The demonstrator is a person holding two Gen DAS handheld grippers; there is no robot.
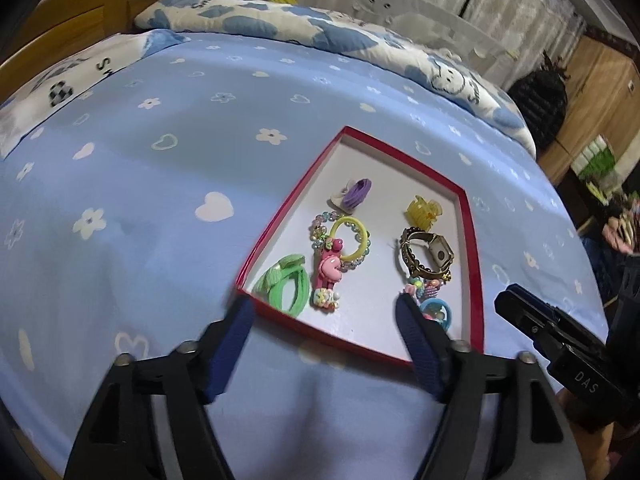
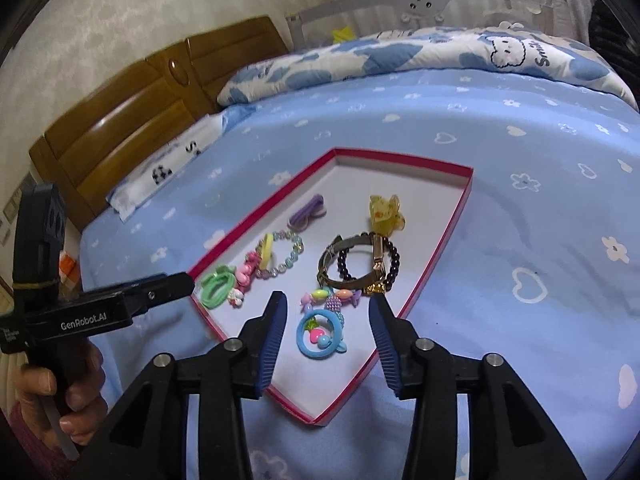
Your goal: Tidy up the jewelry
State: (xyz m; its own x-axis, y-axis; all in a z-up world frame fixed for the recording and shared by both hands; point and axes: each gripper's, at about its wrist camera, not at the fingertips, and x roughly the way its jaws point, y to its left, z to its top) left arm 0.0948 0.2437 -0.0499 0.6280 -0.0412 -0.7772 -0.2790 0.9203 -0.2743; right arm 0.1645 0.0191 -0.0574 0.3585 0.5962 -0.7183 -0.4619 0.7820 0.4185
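A shallow red-rimmed tray (image 1: 474, 264) (image 2: 444, 236) with a white floor lies on the blue bed sheet. It holds a green hair tie (image 1: 286, 286) (image 2: 214, 282), a pink clip (image 1: 330, 270) (image 2: 246, 272), a beaded bracelet with a yellow tie (image 1: 350, 238) (image 2: 282, 254), a purple tie (image 1: 356, 194) (image 2: 306, 212), a yellow claw clip (image 1: 424, 210) (image 2: 386, 210), a watch (image 1: 428, 254) (image 2: 352, 258) and a blue ring tie (image 2: 320, 334). My left gripper (image 1: 324, 306) is open and empty over the tray's near edge. My right gripper (image 2: 328, 304) is open and empty above the blue ring tie.
A folded blue-and-white quilt (image 1: 280, 28) (image 2: 420, 52) lies along the far side of the bed. A wooden headboard (image 2: 132, 108) stands at the left. The right gripper's body (image 1: 560, 344) sits right of the tray; the left gripper's body (image 2: 108, 304) sits left of it.
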